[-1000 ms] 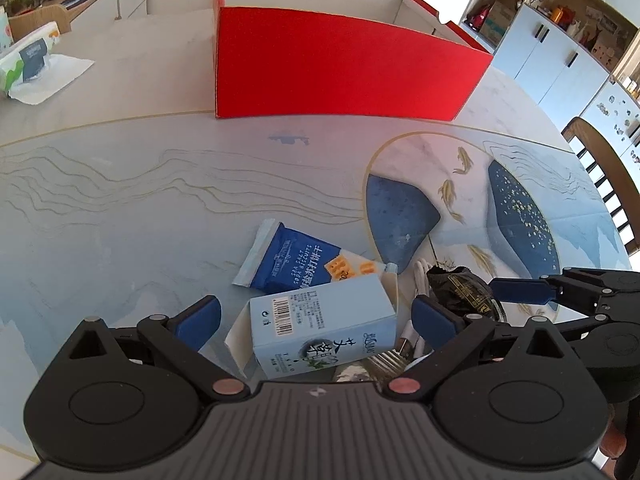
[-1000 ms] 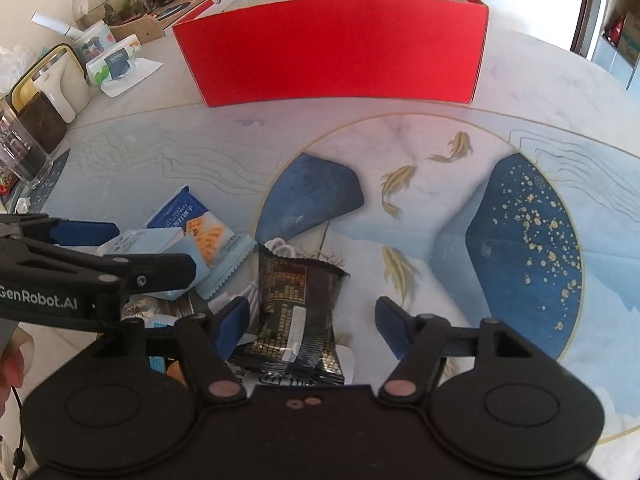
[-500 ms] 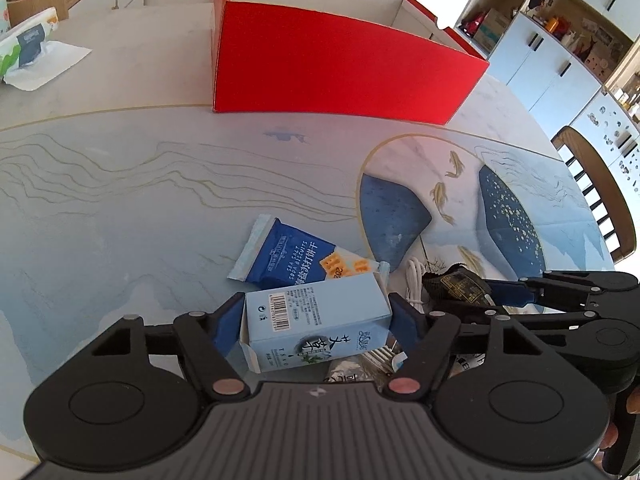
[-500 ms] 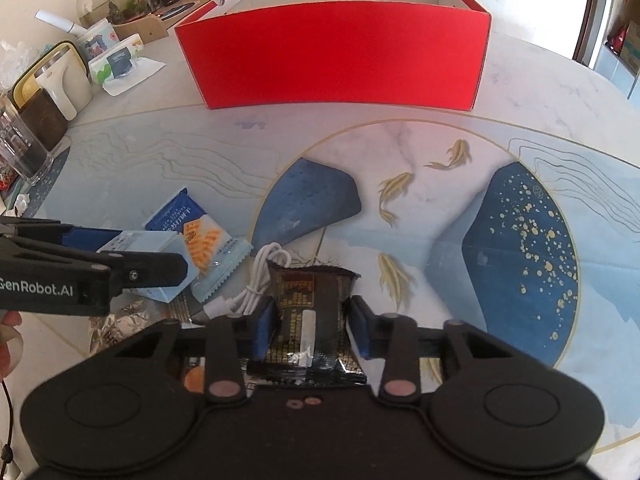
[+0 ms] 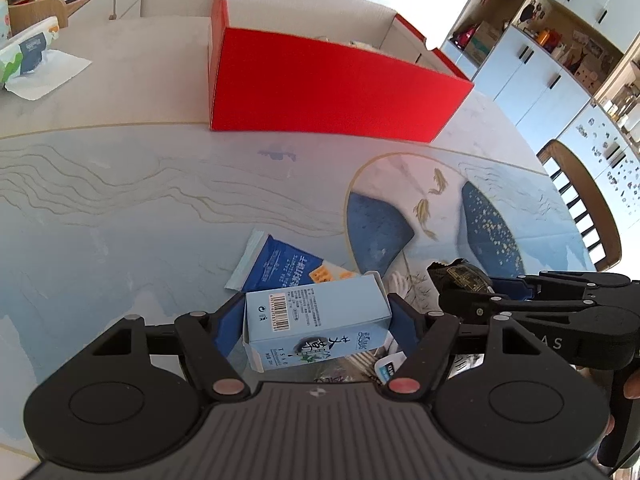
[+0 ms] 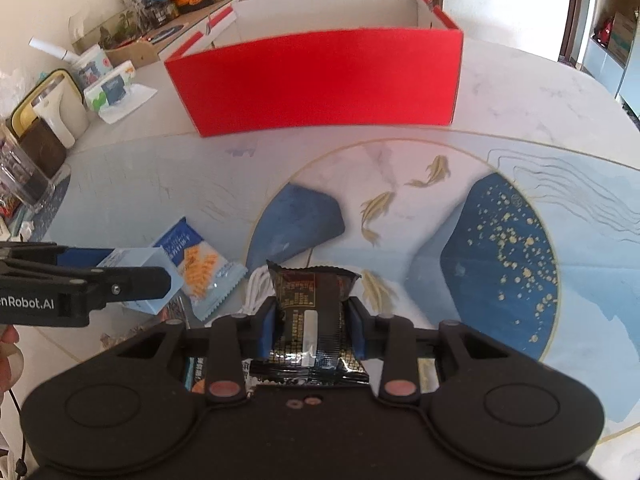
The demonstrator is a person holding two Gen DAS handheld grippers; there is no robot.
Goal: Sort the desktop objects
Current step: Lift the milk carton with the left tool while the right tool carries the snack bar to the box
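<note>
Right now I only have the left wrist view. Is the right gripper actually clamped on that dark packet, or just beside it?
Observer: Clamped. In the right wrist view, both blue pads of the right gripper press against the sides of the dark packet.
Operator: What sits at the table's left edge, outside my frame?
Observer: A white jug and a clear container, well left of the light blue carton that the left gripper holds.
Operator: Can you see the red box's floor from there?
Observer: No. The red box shows only white inner walls; its front wall hides the floor.
</note>
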